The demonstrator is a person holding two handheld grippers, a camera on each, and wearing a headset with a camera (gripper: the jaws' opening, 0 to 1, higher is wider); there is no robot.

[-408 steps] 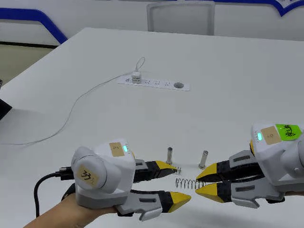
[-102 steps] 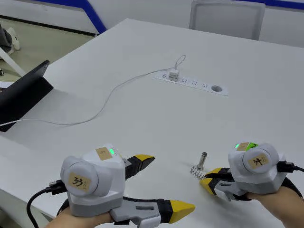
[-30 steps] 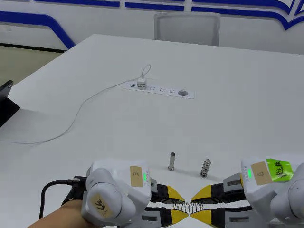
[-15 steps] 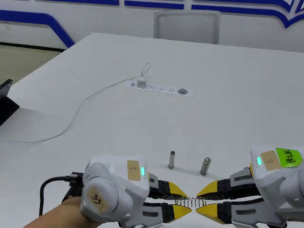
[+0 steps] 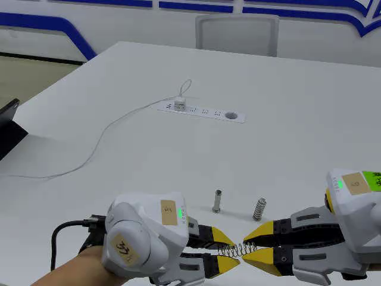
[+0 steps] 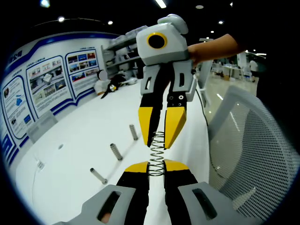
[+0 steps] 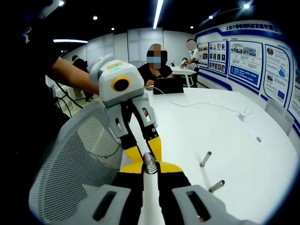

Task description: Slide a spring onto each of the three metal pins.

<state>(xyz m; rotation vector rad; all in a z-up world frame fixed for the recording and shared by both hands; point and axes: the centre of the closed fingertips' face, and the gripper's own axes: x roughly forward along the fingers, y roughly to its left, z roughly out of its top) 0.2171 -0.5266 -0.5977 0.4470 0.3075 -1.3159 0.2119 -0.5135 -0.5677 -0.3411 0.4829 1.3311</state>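
Observation:
A loose spring (image 5: pixel 237 250) hangs in the air between my two grippers, over the table's near edge. My left gripper (image 5: pixel 225 253) is shut on one end of the spring (image 6: pixel 156 152), and my right gripper (image 5: pixel 249 247) is shut on the other end of the spring (image 7: pixel 150 163). Just beyond them a bare metal pin (image 5: pixel 217 201) stands upright. Beside it to the right is a pin with a spring on it (image 5: pixel 258 209). In the left gripper view a third pin (image 6: pixel 133 132) stands past the sprung pin (image 6: pixel 115 152) and the bare pin (image 6: pixel 98 176).
A white power strip (image 5: pixel 202 111) with a plugged-in charger and its cable (image 5: pixel 101 140) lies mid-table. A grey chair (image 5: pixel 237 33) stands at the far edge, and a mesh chair (image 7: pixel 84 154) is close on my side. People (image 7: pixel 157 65) sit at another table.
The right gripper has drawn back to the right and the spring's right end has risen, so it now slants. Both grippers keep hold of it. The pins have not moved.

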